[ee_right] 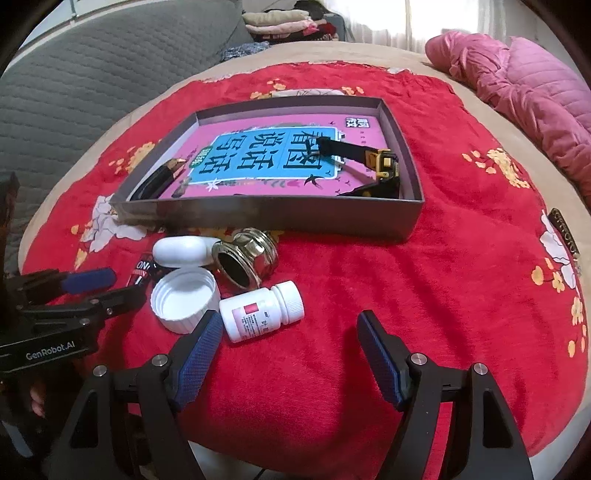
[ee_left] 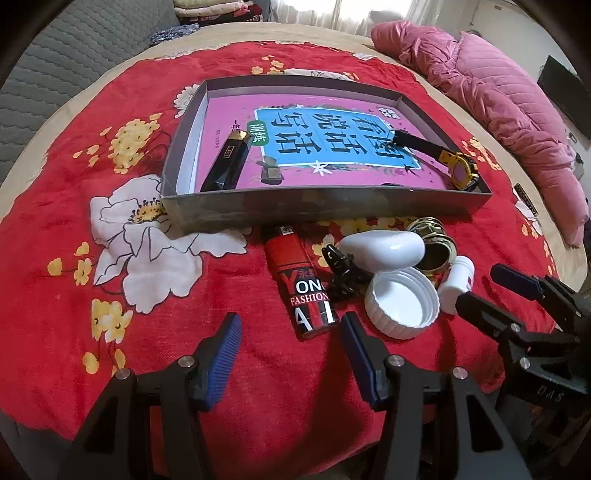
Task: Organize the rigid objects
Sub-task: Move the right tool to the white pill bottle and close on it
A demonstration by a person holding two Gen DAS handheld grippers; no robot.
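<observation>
A grey shallow box (ee_left: 325,205) (ee_right: 280,216) lies on the red flowered blanket, holding a pink book (ee_left: 332,166), a black-gold lipstick (ee_left: 227,162) and a yellow watch (ee_left: 460,168). In front of it lie a red lighter (ee_left: 303,284), a black hair clip (ee_left: 341,271), a white oval case (ee_left: 382,247), a white cap (ee_left: 400,304) (ee_right: 184,299), a gold jar (ee_right: 245,260) and a white pill bottle (ee_right: 262,310). My left gripper (ee_left: 291,347) is open just before the lighter. My right gripper (ee_right: 288,350) is open, its left finger beside the pill bottle.
A pink quilted jacket (ee_left: 487,96) lies at the blanket's right edge. A grey quilted sofa back (ee_right: 92,81) stands to the left. Folded clothes (ee_right: 284,22) are stacked at the back. Bare red blanket (ee_right: 443,280) stretches right of the items.
</observation>
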